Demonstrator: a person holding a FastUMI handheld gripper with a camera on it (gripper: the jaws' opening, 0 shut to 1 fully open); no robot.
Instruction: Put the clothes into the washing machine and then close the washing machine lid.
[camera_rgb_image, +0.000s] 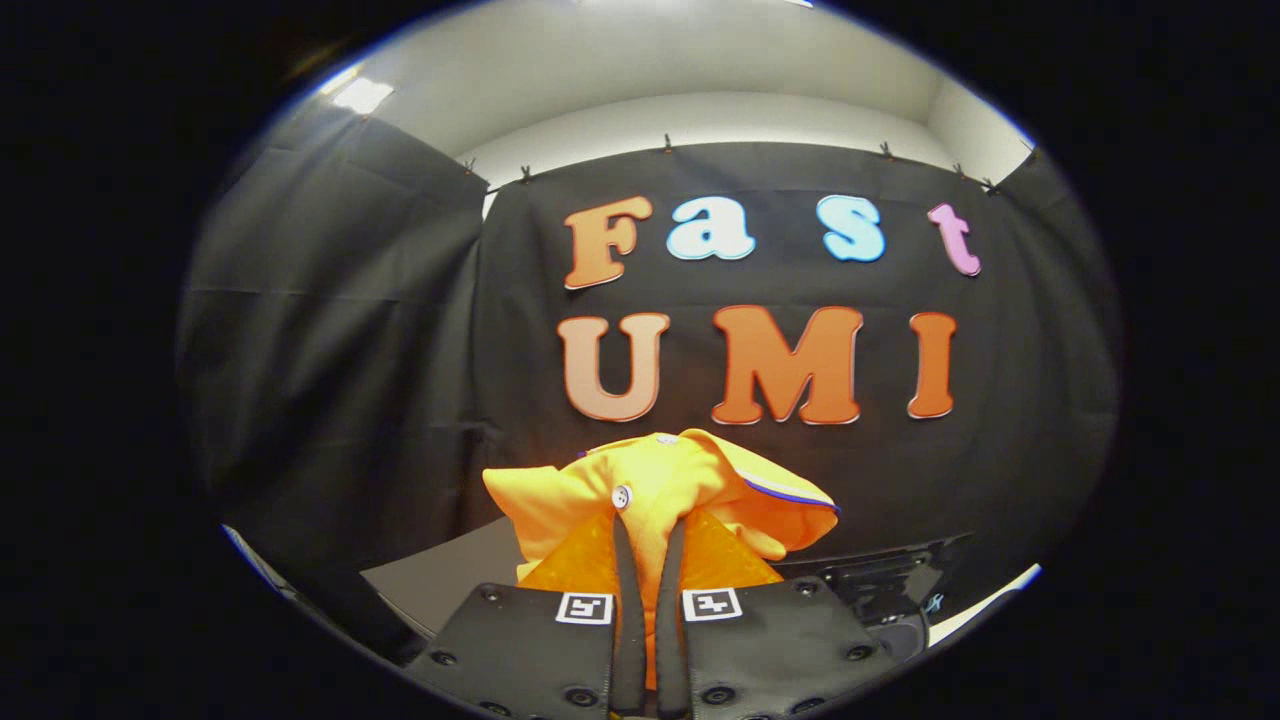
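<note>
Clothes (660, 490), an orange bundle pinched between the nearly closed fingers of the gripper (648, 540), ride lifted at lower centre, the dark washing machine (880, 590) lying lower right.

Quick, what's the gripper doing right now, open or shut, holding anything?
Gripper: shut on the orange garment, a fold of it pinched between both fingers and bunched up ahead of them.
</note>
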